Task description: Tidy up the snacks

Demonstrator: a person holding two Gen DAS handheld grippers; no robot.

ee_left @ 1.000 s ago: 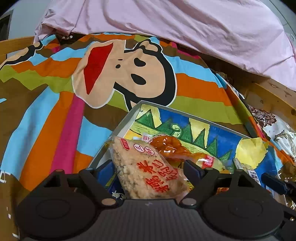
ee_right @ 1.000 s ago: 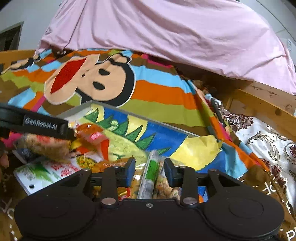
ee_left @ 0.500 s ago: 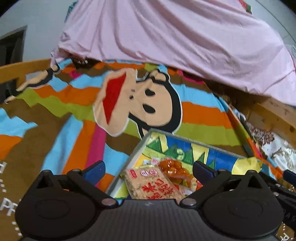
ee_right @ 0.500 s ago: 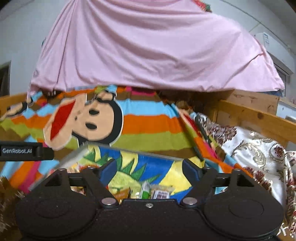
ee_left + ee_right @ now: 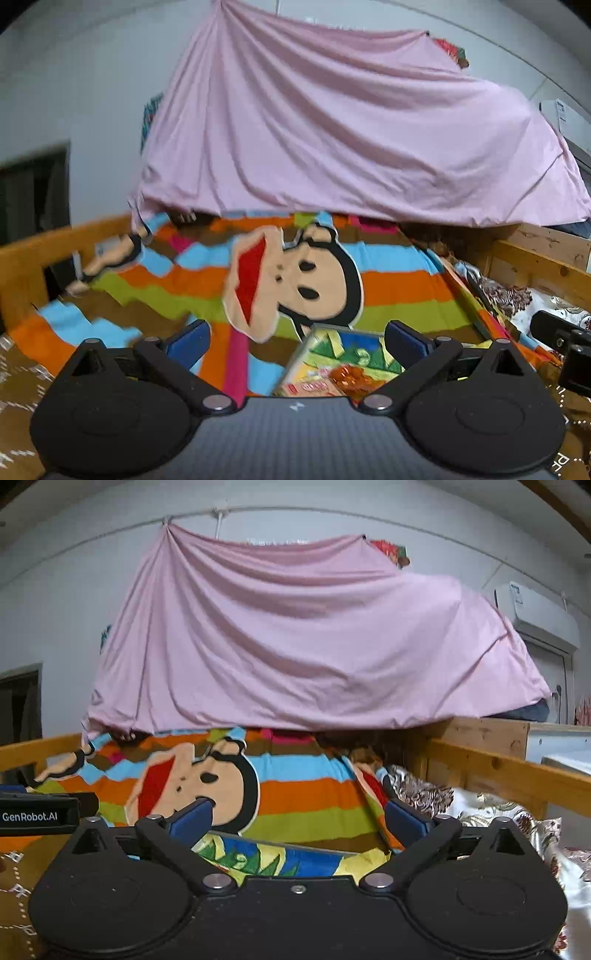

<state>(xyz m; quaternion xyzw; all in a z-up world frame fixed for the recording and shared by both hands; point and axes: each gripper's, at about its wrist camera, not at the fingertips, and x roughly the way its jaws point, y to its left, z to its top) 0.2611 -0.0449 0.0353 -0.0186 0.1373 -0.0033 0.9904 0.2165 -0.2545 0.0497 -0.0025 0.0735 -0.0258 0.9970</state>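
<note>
A shallow box [image 5: 332,341] with a colourful tree picture inside lies on the striped monkey blanket [image 5: 314,280]. It holds a rice-cracker packet [image 5: 310,387] and an orange snack packet [image 5: 356,376], seen low between my left fingers. My left gripper [image 5: 295,341] is open and empty, raised above and behind the box. My right gripper [image 5: 297,818] is open and empty too, with only the box's far edge [image 5: 295,853] showing below it. The left gripper's side [image 5: 37,816] shows at the left of the right wrist view.
A pink sheet [image 5: 351,136] hangs across the back. Wooden bed rails run at the left [image 5: 29,254] and right [image 5: 509,771]. A floral cloth [image 5: 461,805] lies to the right of the blanket. An air conditioner [image 5: 535,609] hangs on the wall.
Both grippers opened, let go of their snack packets in the box, and pulled back and tilted up, so the box has dropped low in both views.
</note>
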